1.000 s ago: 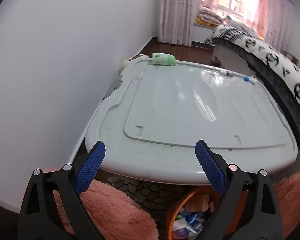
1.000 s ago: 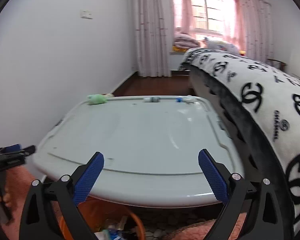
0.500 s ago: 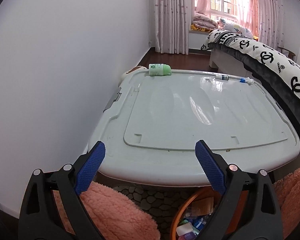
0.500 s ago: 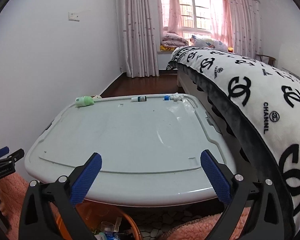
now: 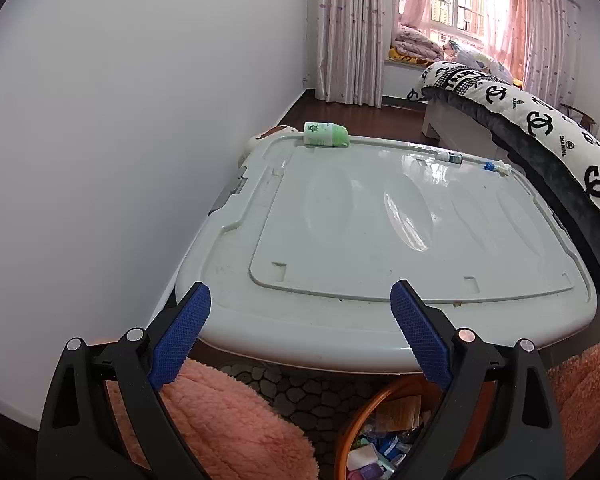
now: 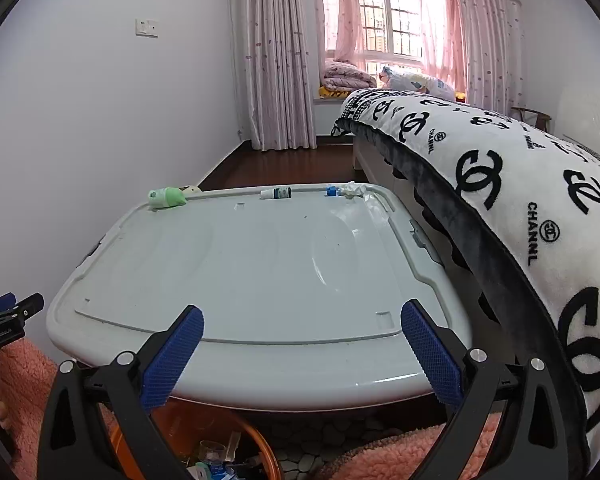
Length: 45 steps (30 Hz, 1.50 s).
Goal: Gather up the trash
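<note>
A green and white bottle (image 5: 325,135) (image 6: 166,197) lies on its side at the far left corner of a pale grey bin lid (image 5: 380,232) (image 6: 260,264). A small white vial (image 5: 449,156) (image 6: 276,193) and a crumpled wrapper with a blue cap (image 5: 497,167) (image 6: 350,190) lie along the lid's far rim. My left gripper (image 5: 300,312) is open and empty at the lid's near edge. My right gripper (image 6: 302,334) is open and empty too. An orange trash basket (image 5: 384,436) (image 6: 228,444) with several scraps sits on the floor below.
A white wall runs along the left. A bed with a black and white blanket (image 5: 540,136) (image 6: 520,200) borders the lid on the right. Pink fleece-clad legs (image 5: 228,428) (image 6: 404,456) flank the basket. Curtains and a window (image 6: 384,20) stand beyond a dark wood floor.
Both cameras have tilted up a little, showing more of the far room. The items on the lid have not moved and both grippers stay open.
</note>
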Each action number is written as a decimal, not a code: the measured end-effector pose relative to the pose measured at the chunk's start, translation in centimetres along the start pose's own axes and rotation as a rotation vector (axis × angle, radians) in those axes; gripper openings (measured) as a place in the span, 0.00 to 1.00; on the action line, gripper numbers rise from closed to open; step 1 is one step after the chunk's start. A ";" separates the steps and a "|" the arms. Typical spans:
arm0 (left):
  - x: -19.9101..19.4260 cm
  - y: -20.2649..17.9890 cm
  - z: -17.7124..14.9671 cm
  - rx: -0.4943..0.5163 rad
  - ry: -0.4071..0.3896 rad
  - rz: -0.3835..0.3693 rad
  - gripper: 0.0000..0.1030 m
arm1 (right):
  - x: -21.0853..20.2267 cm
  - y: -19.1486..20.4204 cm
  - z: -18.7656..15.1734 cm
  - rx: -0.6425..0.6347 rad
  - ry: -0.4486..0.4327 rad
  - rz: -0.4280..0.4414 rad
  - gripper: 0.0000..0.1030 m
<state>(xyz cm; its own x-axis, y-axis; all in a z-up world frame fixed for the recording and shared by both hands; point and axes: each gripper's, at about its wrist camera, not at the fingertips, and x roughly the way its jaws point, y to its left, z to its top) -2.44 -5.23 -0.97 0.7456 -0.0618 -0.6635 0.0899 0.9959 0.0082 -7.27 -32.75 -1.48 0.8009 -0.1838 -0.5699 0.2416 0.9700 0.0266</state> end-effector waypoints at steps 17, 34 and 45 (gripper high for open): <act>0.2 -0.1 0.0 0.002 0.008 -0.006 0.87 | 0.2 0.2 0.0 -0.004 0.005 -0.003 0.95; 0.1 -0.3 0.0 -0.007 0.015 -0.006 0.87 | 0.3 0.1 0.0 -0.007 0.007 -0.007 0.95; 0.1 -0.4 -0.1 -0.012 0.022 -0.012 0.87 | 0.4 0.0 0.0 -0.009 0.007 -0.007 0.95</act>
<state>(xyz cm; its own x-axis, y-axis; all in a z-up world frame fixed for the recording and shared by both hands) -2.50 -5.64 -1.07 0.7296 -0.0720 -0.6800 0.0907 0.9958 -0.0082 -7.00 -32.81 -1.71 0.7956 -0.1897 -0.5753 0.2425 0.9700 0.0154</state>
